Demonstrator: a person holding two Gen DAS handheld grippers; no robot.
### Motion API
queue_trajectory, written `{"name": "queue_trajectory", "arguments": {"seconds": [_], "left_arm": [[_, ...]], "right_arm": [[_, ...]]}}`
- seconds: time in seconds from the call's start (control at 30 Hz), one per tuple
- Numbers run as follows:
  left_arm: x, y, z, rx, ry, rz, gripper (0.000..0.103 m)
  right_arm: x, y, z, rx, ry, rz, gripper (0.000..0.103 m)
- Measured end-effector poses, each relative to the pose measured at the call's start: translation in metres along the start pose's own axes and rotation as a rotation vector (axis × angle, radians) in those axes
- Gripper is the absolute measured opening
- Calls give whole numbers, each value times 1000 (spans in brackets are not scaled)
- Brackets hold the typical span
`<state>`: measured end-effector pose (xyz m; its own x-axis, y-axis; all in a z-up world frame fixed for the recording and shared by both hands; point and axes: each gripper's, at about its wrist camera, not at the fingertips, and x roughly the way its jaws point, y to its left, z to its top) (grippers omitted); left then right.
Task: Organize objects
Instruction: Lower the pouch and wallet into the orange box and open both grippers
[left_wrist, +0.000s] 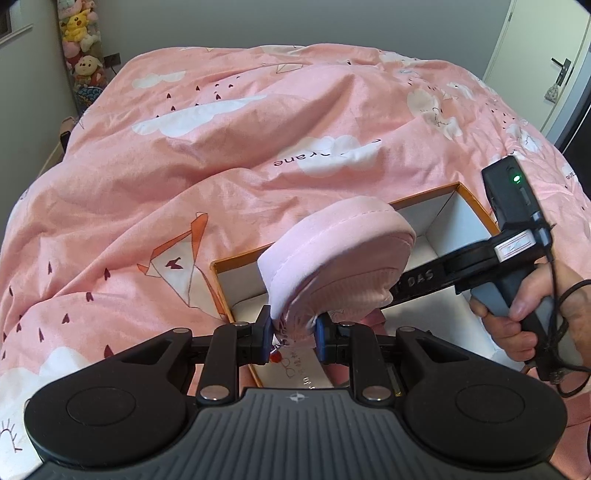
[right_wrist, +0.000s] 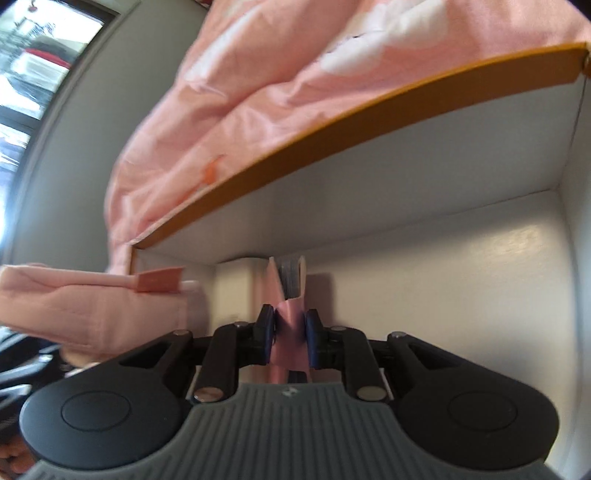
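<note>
My left gripper (left_wrist: 292, 334) is clamped on the narrow end of a soft pink padded pouch (left_wrist: 336, 258), its blue pads (left_wrist: 264, 334) pressing into the gathered cloth. The pouch is rounded and puffy, with a stitched seam along its edge and a ribbed underside, and it hangs above the open box (left_wrist: 467, 195).

My right gripper (right_wrist: 289, 334) is pinched on a thin pink flat thing (right_wrist: 290, 295), stiff like a small booklet with pale page edges, standing upright inside the box (right_wrist: 369, 155).

The box is rigid card with an orange rim and smooth white walls. It sits on a rumpled pink duvet (left_wrist: 221, 147) printed with white clouds.
</note>
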<state>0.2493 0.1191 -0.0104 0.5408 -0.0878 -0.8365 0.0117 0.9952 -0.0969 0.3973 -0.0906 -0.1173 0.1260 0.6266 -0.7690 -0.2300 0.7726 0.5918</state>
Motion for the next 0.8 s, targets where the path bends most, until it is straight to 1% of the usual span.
{"name": "queue_trajectory", "arguments": {"seconds": [0.07, 0.17, 0.27, 0.4, 0.47, 0.5, 0.57, 0.67, 0.73, 0.8], "left_arm": [[2, 1, 1, -5, 3, -13, 25], [5, 2, 1, -8, 8, -26, 25], [7, 2, 1, -4, 18, -33, 25], [11, -1, 3, 13, 38, -22, 25], [14, -1, 5, 9, 58, -49, 25], [16, -2, 5, 5, 69, -70, 25], [22, -4, 7, 9, 100, -100, 25], [40, -13, 8, 39, 171, -119, 25], [55, -16, 9, 40, 228, -141, 26], [69, -15, 10, 22, 288, -174, 26]], "right_arm": [[4, -1, -1, -24, 10, -76, 23], [10, -6, -3, -12, 37, -122, 24], [13, -11, -3, 56, 32, -105, 25], [15, -10, -1, 55, 24, -113, 26], [9, -11, -1, 52, 19, -105, 27], [3, -12, -1, 48, 2, -111, 27], [-14, -14, -3, 28, -45, -115, 27], [-43, -16, -6, 0, -108, -143, 28], [-58, -16, -10, -20, -134, -151, 30], [-69, -14, -14, -42, -144, -132, 30]]}}
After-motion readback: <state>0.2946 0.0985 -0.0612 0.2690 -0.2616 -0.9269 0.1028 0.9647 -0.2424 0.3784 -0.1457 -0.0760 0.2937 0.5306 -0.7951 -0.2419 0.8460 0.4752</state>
